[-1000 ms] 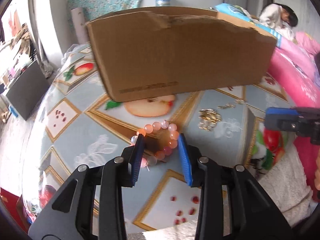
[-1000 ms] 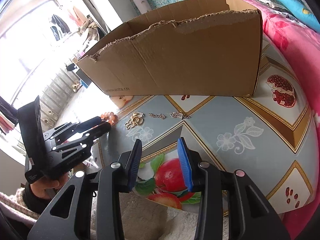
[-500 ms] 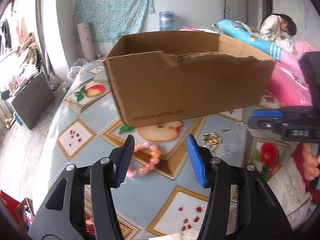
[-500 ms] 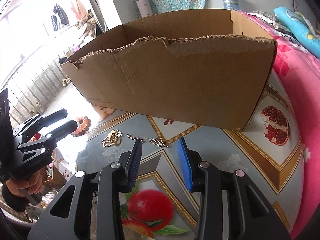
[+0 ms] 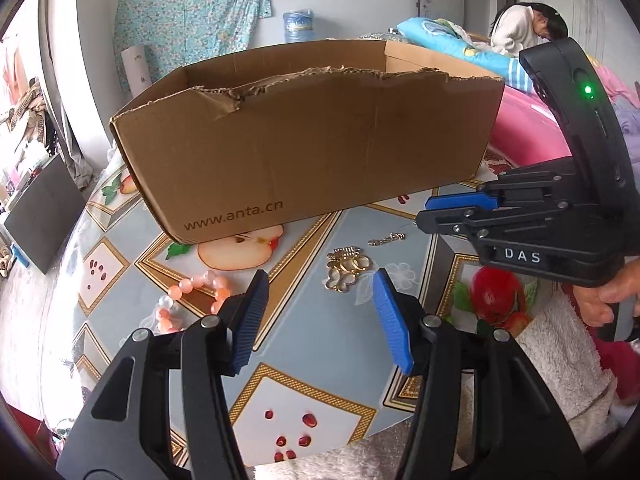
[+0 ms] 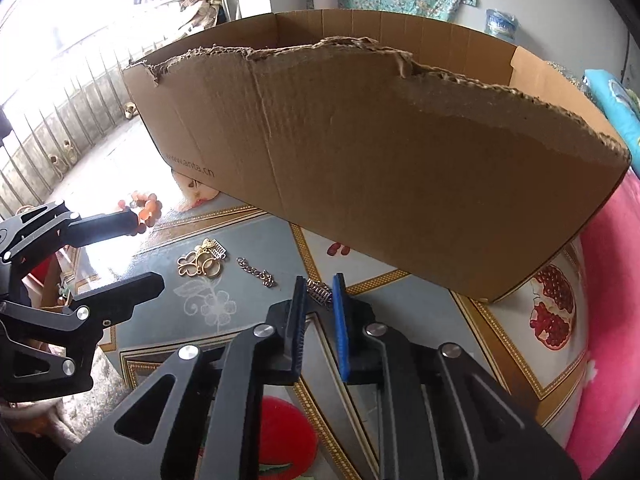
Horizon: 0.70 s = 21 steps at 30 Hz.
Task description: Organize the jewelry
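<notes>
The cardboard box [image 5: 312,140] hides its own floor behind the torn front wall – contents cannot be told. The left gripper [image 5: 318,316] covers part of the bead bracelet [image 5: 192,296]; the silver chain [image 6: 320,290] disappears between the right gripper [image 6: 320,300] fingers – grip unclear

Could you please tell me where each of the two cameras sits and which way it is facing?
Left wrist: on the left gripper, angled down over the bead bracelet and gold rings; a hand shows.
Right wrist: on the right gripper, jaws closing over a silver piece.
Shared: cardboard box, both grippers, rings.
</notes>
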Each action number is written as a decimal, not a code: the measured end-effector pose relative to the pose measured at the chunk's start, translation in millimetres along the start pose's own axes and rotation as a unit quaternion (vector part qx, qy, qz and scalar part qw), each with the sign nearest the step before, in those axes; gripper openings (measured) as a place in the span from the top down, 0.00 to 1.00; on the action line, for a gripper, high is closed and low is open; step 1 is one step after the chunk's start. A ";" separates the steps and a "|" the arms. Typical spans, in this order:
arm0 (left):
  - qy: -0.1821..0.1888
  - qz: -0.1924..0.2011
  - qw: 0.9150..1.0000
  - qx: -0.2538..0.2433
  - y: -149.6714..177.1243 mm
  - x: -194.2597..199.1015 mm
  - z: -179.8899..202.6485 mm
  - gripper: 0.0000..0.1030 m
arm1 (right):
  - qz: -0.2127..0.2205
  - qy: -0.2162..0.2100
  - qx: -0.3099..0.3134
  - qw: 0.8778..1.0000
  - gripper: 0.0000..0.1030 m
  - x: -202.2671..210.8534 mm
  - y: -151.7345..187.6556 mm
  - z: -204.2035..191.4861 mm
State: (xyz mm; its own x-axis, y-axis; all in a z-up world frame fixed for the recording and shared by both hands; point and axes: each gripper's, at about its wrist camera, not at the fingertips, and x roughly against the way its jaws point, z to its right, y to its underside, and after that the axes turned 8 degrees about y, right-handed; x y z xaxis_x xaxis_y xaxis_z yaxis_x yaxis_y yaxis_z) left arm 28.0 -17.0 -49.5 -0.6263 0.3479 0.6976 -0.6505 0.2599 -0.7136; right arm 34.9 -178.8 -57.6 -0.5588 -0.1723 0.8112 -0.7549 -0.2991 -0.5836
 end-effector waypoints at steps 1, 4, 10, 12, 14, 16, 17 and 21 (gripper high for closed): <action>0.002 0.000 1.000 0.001 -0.1 -0.7 0.7 0.50 | -0.002 -0.003 -0.003 1.000 0.93 0.7 0.9 1.9; 0.005 -0.005 1.000 0.001 -0.4 -3.7 2.9 0.50 | -0.007 -0.008 -0.019 1.000 0.95 3.6 3.4 8.9; 0.005 -0.012 1.000 -0.010 0.0 -9.9 11.1 0.50 | -0.011 -0.018 -0.064 0.998 0.96 12.8 19.4 28.7; 0.008 -0.011 1.000 -0.015 -1.1 -10.8 14.7 0.50 | -0.011 -0.038 -0.093 0.995 0.97 17.5 26.6 39.3; 0.014 -0.012 1.000 -0.018 -2.1 -12.5 18.3 0.50 | -0.006 -0.061 -0.120 0.991 0.97 23.9 31.1 49.7; 0.019 -0.012 0.999 -0.023 -3.6 -13.8 22.4 0.50 | 0.007 -0.075 -0.140 0.987 0.97 32.1 34.8 62.0; 0.022 -0.012 0.999 -0.025 -4.1 -14.4 24.7 0.50 | 0.011 -0.075 -0.147 0.986 0.97 35.1 35.4 66.2; 0.044 -0.008 0.998 -0.033 -9.4 -17.6 34.0 0.50 | 0.013 -0.056 -0.153 0.987 0.96 39.5 33.9 73.6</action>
State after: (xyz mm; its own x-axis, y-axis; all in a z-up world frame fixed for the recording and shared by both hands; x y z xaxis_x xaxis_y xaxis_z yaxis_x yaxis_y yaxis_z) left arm 30.5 -56.2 -53.0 -0.5734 0.4203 0.7033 -0.6291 0.3240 -0.7066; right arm 12.5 -264.8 -42.6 -0.5512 -0.2841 0.7845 -0.8185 0.0014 -0.5746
